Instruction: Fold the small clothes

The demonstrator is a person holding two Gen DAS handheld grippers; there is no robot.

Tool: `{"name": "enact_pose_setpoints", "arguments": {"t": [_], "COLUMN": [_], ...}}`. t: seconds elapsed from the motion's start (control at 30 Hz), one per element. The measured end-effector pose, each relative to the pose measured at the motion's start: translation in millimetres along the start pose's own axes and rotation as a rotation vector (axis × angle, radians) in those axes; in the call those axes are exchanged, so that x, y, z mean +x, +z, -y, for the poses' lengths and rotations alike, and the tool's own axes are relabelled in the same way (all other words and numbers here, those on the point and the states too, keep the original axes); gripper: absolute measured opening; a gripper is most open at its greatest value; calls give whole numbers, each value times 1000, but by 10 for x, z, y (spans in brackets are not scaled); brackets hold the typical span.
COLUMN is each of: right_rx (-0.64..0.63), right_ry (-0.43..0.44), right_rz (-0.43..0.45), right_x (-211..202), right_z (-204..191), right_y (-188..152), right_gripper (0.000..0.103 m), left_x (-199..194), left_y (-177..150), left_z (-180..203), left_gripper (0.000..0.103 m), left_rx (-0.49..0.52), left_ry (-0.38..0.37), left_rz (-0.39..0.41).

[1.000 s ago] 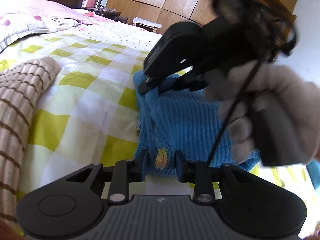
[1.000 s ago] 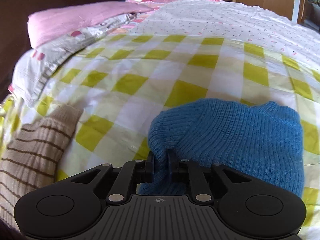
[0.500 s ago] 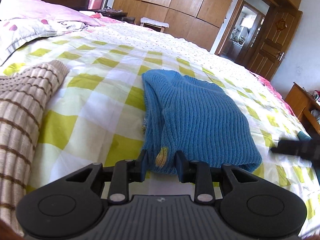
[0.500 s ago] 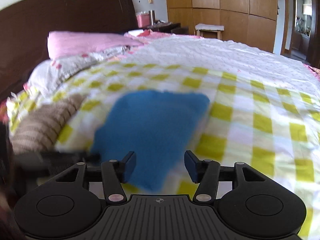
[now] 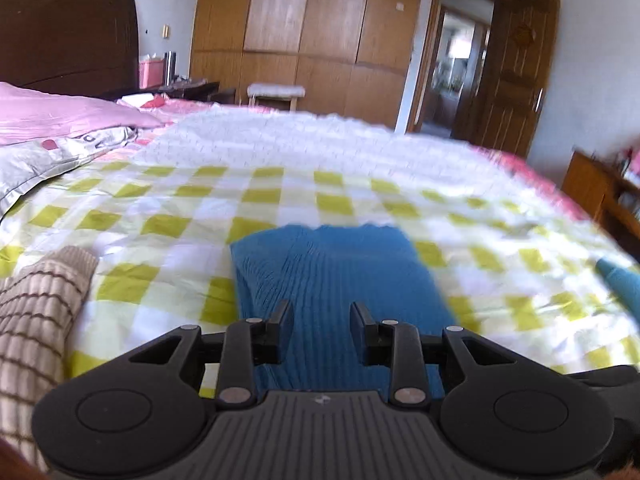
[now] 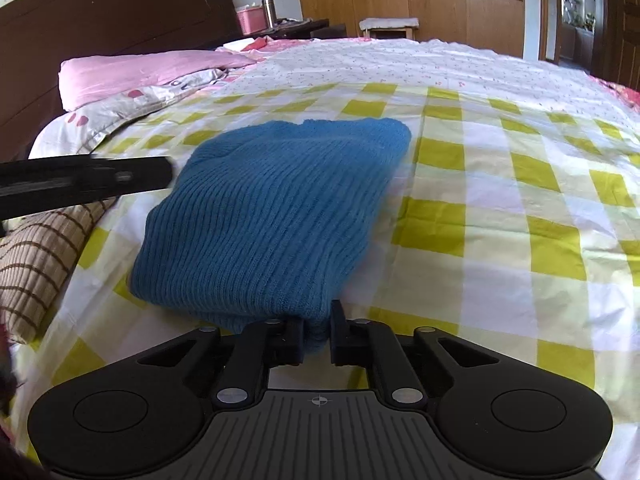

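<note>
A folded blue knit sweater (image 6: 272, 216) lies flat on the yellow-checked sheet (image 6: 500, 240). My right gripper (image 6: 316, 332) is shut on the sweater's near edge, and blue knit is pinched between its pads. In the blurred left wrist view my left gripper (image 5: 320, 320) hovers above the near left part of the sweater (image 5: 340, 272). Its jaws stand partly apart, and through the gap I see the knit lying flat below them. One of its dark fingers (image 6: 120, 178) reaches in from the left beside the sweater's left edge.
A tan striped knit garment (image 6: 36, 248) lies left of the sweater. The tip of a teal cloth (image 5: 620, 280) shows at the right. Pink pillows (image 6: 132, 74) and a dark headboard are at the far left. A wardrobe and an open door stand beyond the bed.
The right gripper let go of the sweater's fold, swung back with its jaws wide, then shut on the near edge. The left gripper rose and drew back from the edge it pinched.
</note>
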State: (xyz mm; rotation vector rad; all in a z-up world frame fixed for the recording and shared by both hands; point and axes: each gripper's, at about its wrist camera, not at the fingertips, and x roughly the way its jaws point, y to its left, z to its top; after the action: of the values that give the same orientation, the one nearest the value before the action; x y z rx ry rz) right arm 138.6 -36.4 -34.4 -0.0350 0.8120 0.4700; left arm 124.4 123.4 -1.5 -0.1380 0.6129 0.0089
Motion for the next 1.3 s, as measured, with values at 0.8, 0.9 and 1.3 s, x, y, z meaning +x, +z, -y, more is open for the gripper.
{"name": "enact_pose_setpoints", "arguments": {"t": [0.8, 0.9, 1.3], "right_rx": [392, 396, 441], "right_ry": [272, 288, 378], "right_rz": [-8, -16, -54], "right_x": [358, 465, 574], "right_z": [680, 629, 622], "right_y": [435, 427, 391], "right_gripper": [69, 72, 53], "left_x": [258, 404, 582], "left_y": [109, 77, 17], "left_z": [-554, -606, -519], "left_gripper": [52, 57, 55], "left_rx": [-142, -161, -202], "left_ry": [-75, -80, -218], "left_rz": [-83, -109, -155]}}
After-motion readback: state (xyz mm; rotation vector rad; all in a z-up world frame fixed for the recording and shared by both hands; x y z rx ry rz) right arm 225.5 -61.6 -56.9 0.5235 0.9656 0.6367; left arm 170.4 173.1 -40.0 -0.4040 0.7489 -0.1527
